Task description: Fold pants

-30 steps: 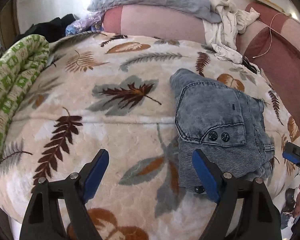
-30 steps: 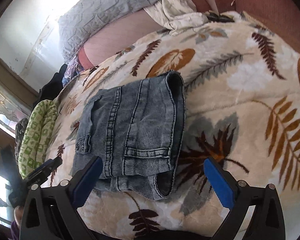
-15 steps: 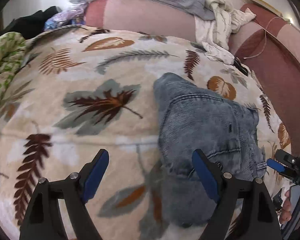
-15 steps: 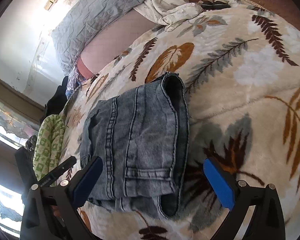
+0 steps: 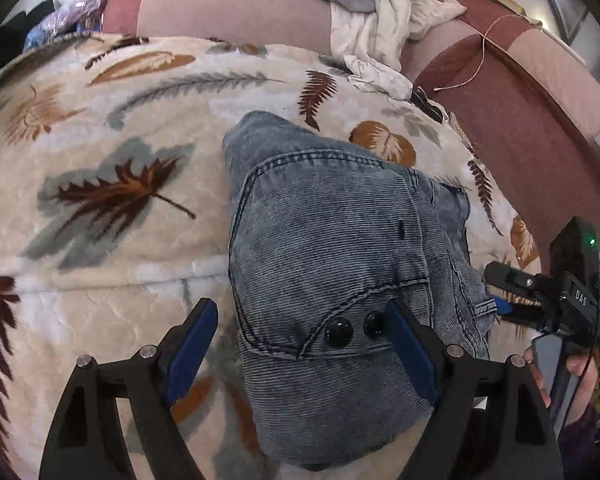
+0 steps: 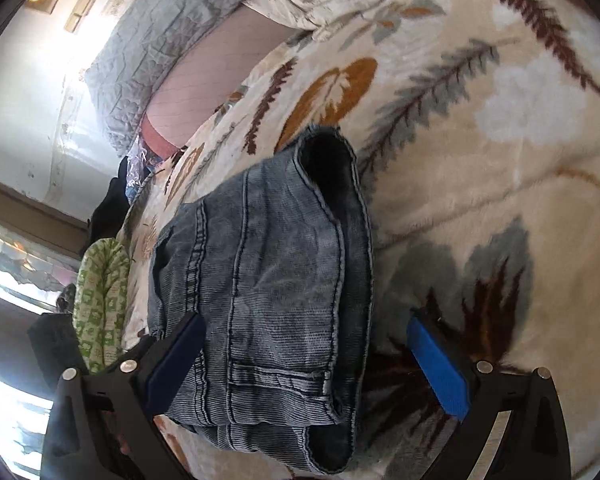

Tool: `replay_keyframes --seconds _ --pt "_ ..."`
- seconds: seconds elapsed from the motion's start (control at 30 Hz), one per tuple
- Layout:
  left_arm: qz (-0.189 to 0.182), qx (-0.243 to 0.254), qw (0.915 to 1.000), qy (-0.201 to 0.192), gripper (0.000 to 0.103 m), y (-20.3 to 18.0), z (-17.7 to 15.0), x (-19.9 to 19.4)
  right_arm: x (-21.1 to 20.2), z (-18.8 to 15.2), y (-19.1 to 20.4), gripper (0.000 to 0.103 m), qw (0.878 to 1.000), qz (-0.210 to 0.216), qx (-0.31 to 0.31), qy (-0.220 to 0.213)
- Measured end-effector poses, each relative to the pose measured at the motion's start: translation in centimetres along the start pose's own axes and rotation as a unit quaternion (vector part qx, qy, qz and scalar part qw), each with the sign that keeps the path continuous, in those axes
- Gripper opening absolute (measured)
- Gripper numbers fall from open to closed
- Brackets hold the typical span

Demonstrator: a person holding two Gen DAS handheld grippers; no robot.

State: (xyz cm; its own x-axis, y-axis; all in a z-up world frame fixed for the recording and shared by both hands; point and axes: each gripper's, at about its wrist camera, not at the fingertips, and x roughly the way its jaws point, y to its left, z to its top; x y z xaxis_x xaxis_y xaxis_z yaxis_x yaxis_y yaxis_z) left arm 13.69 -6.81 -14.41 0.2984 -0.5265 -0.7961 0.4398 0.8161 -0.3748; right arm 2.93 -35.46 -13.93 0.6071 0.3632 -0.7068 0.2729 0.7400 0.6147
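The grey-blue denim pants (image 5: pixel 332 248) lie folded into a compact bundle on the leaf-patterned blanket (image 5: pixel 100 184), with two black buttons facing the left wrist view. My left gripper (image 5: pixel 300 344) is open, its blue pads straddling the near edge of the bundle. In the right wrist view the pants (image 6: pixel 276 280) show their stacked layers and a belt loop. My right gripper (image 6: pixel 304 360) is open, its fingers either side of the bundle's near end. The right gripper also shows in the left wrist view (image 5: pixel 540 296), at the bundle's right side.
A grey quilted pillow (image 6: pixel 172 28) and crumpled white cloth (image 5: pixel 384 24) lie at the head of the bed. A red and pink sofa edge (image 5: pixel 520 112) runs along the right. A green patterned cloth (image 6: pixel 100 300) lies at the blanket's far side.
Both grippers have moved in closer to the folded pants and now straddle its edges. Both stay open. The pants have not changed shape.
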Motion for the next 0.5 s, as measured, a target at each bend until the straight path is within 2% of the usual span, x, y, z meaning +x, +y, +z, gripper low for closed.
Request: replay_keyframes --seconds 0.2,0.5 --pt "-0.019 -0.026 0.9991 0.027 0.086 0.3 0.6 1.3 1.4 -0.2 0.7 0.103 1.000 0.021 0.004 0.010" --pt "-0.032 -0.043 0.9981 0.031 0.086 0.6 0.9 2.1 1.7 -1.2 0.0 0.103 0.999 0.038 -0.008 0.005"
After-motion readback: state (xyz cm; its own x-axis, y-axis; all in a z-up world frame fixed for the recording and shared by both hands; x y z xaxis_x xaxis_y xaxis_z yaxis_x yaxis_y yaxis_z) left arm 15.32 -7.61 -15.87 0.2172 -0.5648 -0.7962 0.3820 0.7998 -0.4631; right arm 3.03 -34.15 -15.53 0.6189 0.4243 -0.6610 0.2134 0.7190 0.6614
